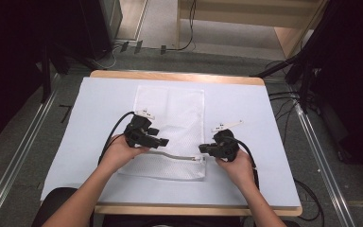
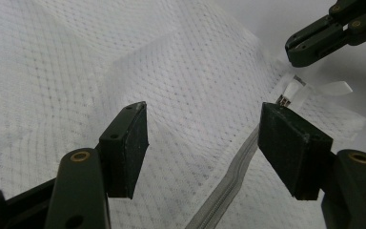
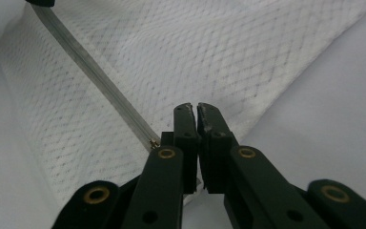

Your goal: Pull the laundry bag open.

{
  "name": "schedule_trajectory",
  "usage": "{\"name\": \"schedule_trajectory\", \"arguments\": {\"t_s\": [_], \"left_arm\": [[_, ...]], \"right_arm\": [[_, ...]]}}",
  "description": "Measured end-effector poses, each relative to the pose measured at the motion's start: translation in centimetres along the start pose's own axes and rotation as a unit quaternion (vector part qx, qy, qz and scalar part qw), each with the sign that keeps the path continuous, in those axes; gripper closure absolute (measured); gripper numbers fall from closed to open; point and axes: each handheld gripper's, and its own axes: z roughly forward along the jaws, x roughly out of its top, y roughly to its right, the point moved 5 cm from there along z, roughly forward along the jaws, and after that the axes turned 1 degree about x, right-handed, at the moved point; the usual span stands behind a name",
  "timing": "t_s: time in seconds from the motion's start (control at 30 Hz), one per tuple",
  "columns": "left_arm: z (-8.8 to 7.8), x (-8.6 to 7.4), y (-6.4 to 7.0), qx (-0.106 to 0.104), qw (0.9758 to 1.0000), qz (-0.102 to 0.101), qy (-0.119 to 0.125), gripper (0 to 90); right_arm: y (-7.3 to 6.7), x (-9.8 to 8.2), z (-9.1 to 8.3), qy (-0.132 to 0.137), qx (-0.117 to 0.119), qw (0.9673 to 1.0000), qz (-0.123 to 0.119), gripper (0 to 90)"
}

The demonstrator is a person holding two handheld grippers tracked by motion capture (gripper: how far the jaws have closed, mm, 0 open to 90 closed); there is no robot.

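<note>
Right gripper pinched shut at zipper end, left gripper wide open over white mesh bag

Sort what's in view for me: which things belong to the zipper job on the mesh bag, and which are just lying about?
In the job:
- white mesh bag
- its grey zipper
- zipper pull
- left claw, open over the bag
- right claw, shut at the zipper's end

Just about:
- white table cover
- floor cables
- wooden shelf unit
</note>
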Motion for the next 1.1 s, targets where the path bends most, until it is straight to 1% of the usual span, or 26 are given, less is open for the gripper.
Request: {"name": "schedule_trajectory", "arguments": {"t_s": [0.13, 0.17, 0.23, 0.3, 0.37, 0.43, 0.47, 0.57, 0.7, 0.87, 1.1], "left_arm": [[0.2, 0.1, 0.1, -0.002, 1.0, 0.005, -0.004, 35.3], [0.3, 0.1, 0.2, -0.002, 1.0, 0.004, -0.004, 35.3], [0.5, 0.2, 0.3, -0.003, 1.0, 0.006, -0.004, 35.3], [0.5, 0.2, 0.3, -0.004, 1.0, 0.006, -0.004, 35.4], [0.6, 0.3, 0.3, -0.003, 1.0, 0.007, -0.005, 35.4], [0.6, 0.3, 0.2, -0.004, 0.9999, 0.007, -0.006, 35.4], [0.6, 0.3, 0.3, -0.003, 1.0, 0.006, -0.006, 35.4], [0.6, 0.3, 0.3, -0.003, 0.9999, 0.008, -0.008, 35.4], [0.7, 0.3, 0.3, -0.003, 0.9999, 0.009, -0.008, 35.4], [0.6, 0.3, 0.2, -0.002, 0.9999, 0.01, -0.007, 35.9], [0.7, 0.3, 0.4, -0.005, 0.9999, 0.008, -0.005, 36.6]], "right_arm": [[0.0, -0.4, 0.5, -0.014, -0.002, 0.9999, -0.005, 90.0], [0.0, -0.5, 0.5, -0.018, -0.001, 0.9998, -0.002, 90.0], [0.1, -0.8, 0.6, -0.024, 0.004, 0.9997, 0.003, 90.0], [0.1, -1.0, 0.8, -0.032, 0.007, 0.9995, 0.003, 90.0], [-0.1, -1.2, 0.9, -0.035, 0.01, 0.9993, 0.001, 90.0], [-0.3, -1.3, 0.9, -0.039, 0.014, 0.9991, 0.005, 90.0], [-0.4, -1.3, 1.0, -0.04, 0.015, 0.9991, 0.0, 90.0], [-0.6, -1.3, 1.1, -0.043, 0.018, 0.9989, -0.004, 90.0], [-1.0, -1.4, 1.1, -0.046, 0.019, 0.9987, -0.005, 90.0], [-1.5, -1.4, 1.2, -0.043, 0.02, 0.9988, -0.014, 90.0], [-2.0, -1.2, 1.6, -0.044, 0.025, 0.9985, -0.019, 90.0]]}}
